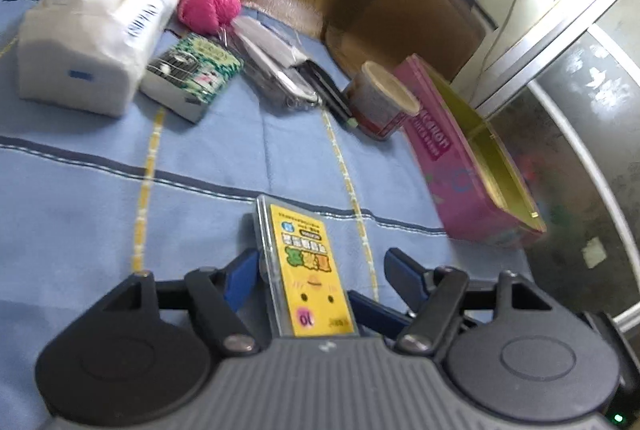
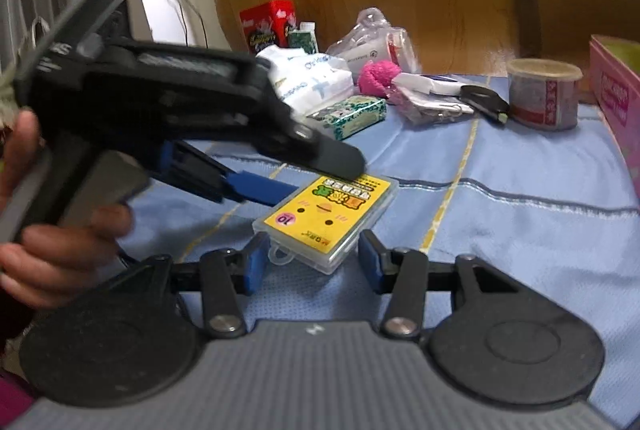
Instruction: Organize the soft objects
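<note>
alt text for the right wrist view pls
The open right gripper faces a clear case with a yellow label lying on a blue cloth. The hand-held left gripper reaches to the case from the left; clutter sits behind.

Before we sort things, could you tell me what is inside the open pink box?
The pink box shows only bare yellow-green inner walls and a thin divider; nothing is visible in it. Its floor and near corner are hidden by its own side wall.

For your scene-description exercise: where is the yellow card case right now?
The yellow card case lies flat on the blue cloth, between the open fingers of the left gripper, with the right gripper open just beside it.
</note>
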